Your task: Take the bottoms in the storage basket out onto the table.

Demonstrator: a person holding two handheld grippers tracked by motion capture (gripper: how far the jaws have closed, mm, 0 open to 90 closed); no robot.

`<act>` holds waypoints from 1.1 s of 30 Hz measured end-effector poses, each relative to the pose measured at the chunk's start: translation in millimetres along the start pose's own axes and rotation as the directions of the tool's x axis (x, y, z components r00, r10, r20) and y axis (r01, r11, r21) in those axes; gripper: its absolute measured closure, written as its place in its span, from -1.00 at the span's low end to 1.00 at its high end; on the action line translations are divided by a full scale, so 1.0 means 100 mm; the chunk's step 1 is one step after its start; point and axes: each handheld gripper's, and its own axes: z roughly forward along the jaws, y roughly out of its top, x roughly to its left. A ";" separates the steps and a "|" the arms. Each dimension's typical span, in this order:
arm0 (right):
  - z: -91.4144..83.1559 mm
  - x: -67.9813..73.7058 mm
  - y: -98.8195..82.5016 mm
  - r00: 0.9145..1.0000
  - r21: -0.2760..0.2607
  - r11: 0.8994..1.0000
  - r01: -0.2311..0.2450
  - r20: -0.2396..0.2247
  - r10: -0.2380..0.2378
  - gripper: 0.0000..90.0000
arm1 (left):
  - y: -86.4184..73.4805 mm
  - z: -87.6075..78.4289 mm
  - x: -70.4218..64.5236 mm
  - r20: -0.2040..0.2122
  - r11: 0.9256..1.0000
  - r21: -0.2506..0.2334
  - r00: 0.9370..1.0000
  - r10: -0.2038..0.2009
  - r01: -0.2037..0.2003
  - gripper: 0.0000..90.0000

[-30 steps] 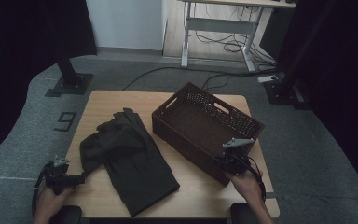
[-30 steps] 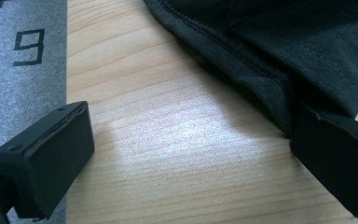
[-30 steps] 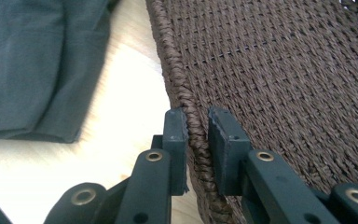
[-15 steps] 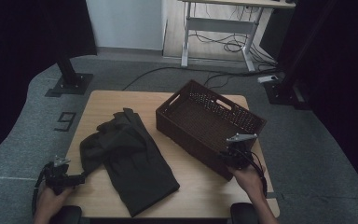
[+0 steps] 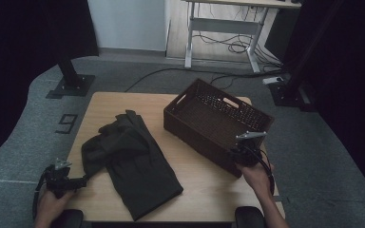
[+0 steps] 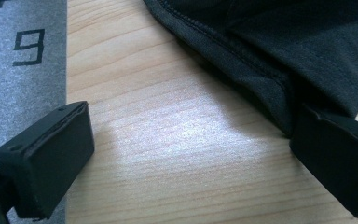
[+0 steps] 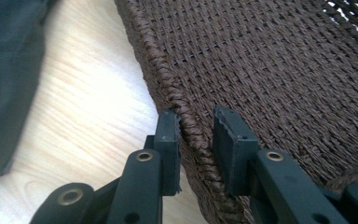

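The right gripper (image 7: pixel 196 140) has its fingers (image 7: pixel 168 140) set astride the braided rim of the woven brown basket (image 7: pixel 279 74), one on the outer side, one on the inner. Its jaws have just been opening: the outer finger lies close against the braid, while a narrow gap shows between the rim and the inner finger, so the pads no longer clamp it and the grip is released. In the right gripper view the basket wall fills the upper right of the frame, its weave tight and dark, and pale wood runs down the left with a dark cloth at the far left edge.

In the high view the right gripper (image 5: pixel 245 151) sits at the lower right corner of the basket (image 5: pixel 190 124), with the person's hand just below it. The basket stands at a slant on the right half of the surface (image 5: pixel 209 190), its open top facing up; what can be seen of its inside is bare woven floor and walls, with a handle slot in the far wall.

The left gripper (image 6: pixel 191 154) holds its fingers (image 6: pixel 51 158) wide apart and released, low over the wood. The right-hand finger in the left gripper view lies at the hem of the dark garment (image 6: pixel 279 51), which fills the upper right of that frame; whether it touches the cloth I cannot tell. A "9" mark (image 6: pixel 28 46) sits on the grey floor at upper left.

In the high view the left gripper (image 5: pixel 78 181) is at lower left, at the surface's edge, and the garment (image 5: pixel 133 166) lies spread left of centre, apart from the basket.
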 end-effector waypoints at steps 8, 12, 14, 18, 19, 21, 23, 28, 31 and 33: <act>0.05 -0.16 0.03 0.999 0.004 0.999 -0.033 0.030 0.033 0.50 | 0.00 0.00 0.00 0.000 1.000 0.000 1.000 0.000 0.000 -1.00; 0.09 -0.25 0.03 0.997 0.009 0.997 -0.074 0.022 0.074 0.51 | 0.00 0.00 0.00 0.000 1.000 0.000 1.000 0.000 0.000 -1.00; 0.11 -0.31 0.00 0.994 -0.009 0.994 -0.106 0.010 0.106 0.51 | 0.00 0.00 0.00 0.001 1.000 0.000 1.000 0.000 0.000 -1.00; 0.11 -0.38 0.00 0.993 -0.011 0.993 -0.119 0.015 0.119 0.50 | 0.00 0.00 0.00 0.000 1.000 0.000 1.000 0.000 0.000 -1.00; 0.11 -0.38 0.01 0.993 -0.008 0.993 -0.119 0.020 0.119 0.50 | 0.00 0.00 0.00 0.000 1.000 0.000 1.000 0.000 0.000 -1.00; 0.12 -0.39 0.02 0.993 -0.004 0.993 -0.115 0.026 0.115 0.50 | 0.00 0.00 0.00 0.001 1.000 0.000 1.000 0.000 0.000 -1.00; 0.12 -0.40 0.03 0.993 -0.005 0.993 -0.115 0.033 0.115 0.50 | 0.00 0.00 0.00 0.001 1.000 0.001 1.000 0.000 0.000 -1.00; 0.14 -0.44 0.05 0.991 -0.005 0.993 -0.119 0.053 0.119 0.50 | 0.00 0.00 0.00 0.001 1.000 0.000 1.000 0.000 0.000 -1.00; 0.15 -0.48 0.08 0.990 -0.005 0.992 -0.123 0.063 0.123 0.49 | 0.00 0.00 0.00 0.001 1.000 0.001 1.000 0.000 0.000 -1.00; 0.16 -0.50 0.09 0.989 -0.006 0.992 -0.127 0.071 0.127 0.49 | 0.00 0.00 0.00 0.001 1.000 0.000 1.000 0.000 0.000 -1.00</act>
